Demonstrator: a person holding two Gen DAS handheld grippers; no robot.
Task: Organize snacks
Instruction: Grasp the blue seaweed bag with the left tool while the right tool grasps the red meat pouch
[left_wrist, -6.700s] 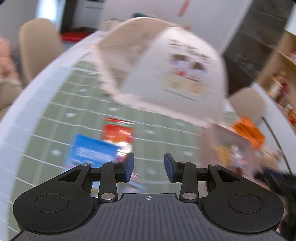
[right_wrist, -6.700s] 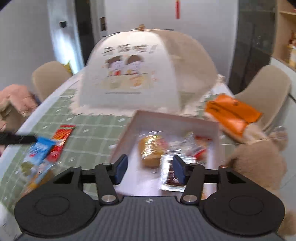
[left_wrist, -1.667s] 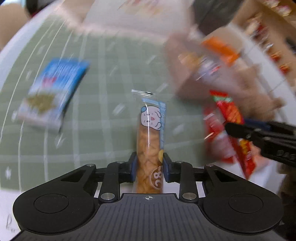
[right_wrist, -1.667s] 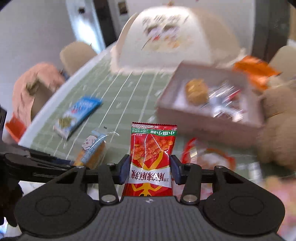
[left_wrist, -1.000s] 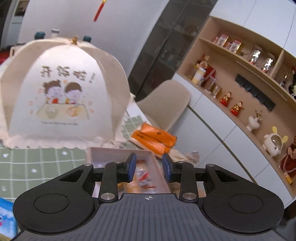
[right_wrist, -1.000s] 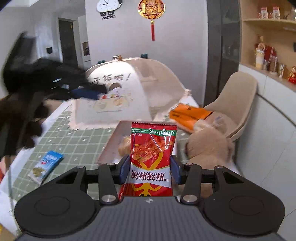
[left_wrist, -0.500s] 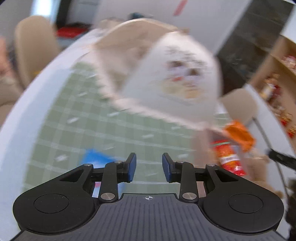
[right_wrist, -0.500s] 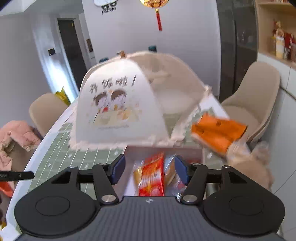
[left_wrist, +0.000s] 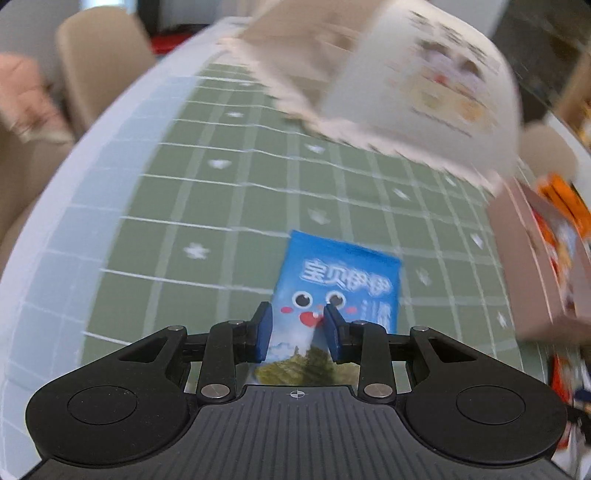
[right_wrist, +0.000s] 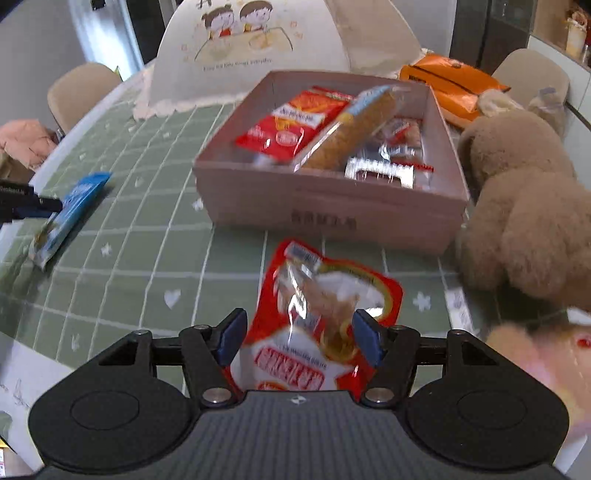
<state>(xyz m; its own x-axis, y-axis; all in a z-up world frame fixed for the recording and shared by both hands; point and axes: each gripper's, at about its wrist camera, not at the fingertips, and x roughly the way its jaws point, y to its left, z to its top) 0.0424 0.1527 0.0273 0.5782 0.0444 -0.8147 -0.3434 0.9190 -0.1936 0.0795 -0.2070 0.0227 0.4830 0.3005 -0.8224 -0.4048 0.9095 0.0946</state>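
A blue snack packet (left_wrist: 340, 280) with a cartoon face lies flat on the green checked tablecloth; it also shows in the right wrist view (right_wrist: 70, 214). My left gripper (left_wrist: 297, 334) is open, its blue pads either side of the packet's near end. A red snack pouch (right_wrist: 317, 325) lies on the cloth in front of the pink box (right_wrist: 332, 210). My right gripper (right_wrist: 297, 341) is open around the pouch's near end. The box holds a red packet (right_wrist: 295, 122), a long biscuit packet (right_wrist: 354, 129) and other snacks.
A cream mesh food cover (right_wrist: 251, 48) stands behind the box. A brown plush toy (right_wrist: 524, 206) sits right of the box, with orange packs (right_wrist: 447, 85) behind it. Beige chairs (left_wrist: 103, 62) stand around the table. The table's white edge (left_wrist: 44, 229) curves on the left.
The red packet left my right gripper and lies in the box. Both grippers have dropped low over the table, the left over the blue packet, the right over the red pouch.
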